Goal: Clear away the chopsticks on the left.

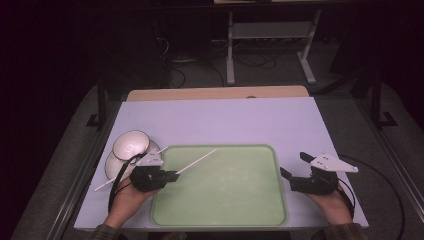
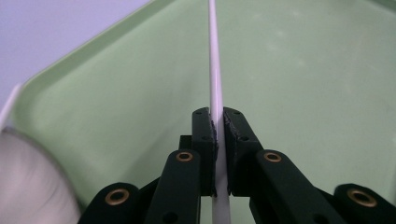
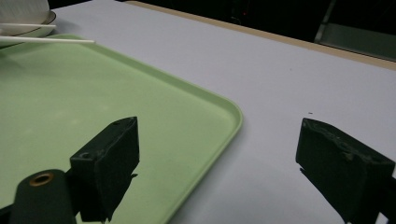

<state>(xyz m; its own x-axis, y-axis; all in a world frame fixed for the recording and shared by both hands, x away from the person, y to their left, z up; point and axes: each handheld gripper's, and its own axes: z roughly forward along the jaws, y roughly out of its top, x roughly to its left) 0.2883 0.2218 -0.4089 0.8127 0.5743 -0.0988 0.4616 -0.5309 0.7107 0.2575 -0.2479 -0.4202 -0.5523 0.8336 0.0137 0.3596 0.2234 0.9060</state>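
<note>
Left tool (image 1: 172, 174) pinching a white stick (image 1: 196, 161) over the green tray (image 1: 225, 210), right tool (image 1: 295, 165) spread wide lower right, bowl (image 1: 131, 144) half hidden upper left.

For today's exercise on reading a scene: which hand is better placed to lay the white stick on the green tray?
Left. Its gripper already clamps the white stick above the green tray. The right gripper waits open beside the tray's right edge, holding nothing.
</note>
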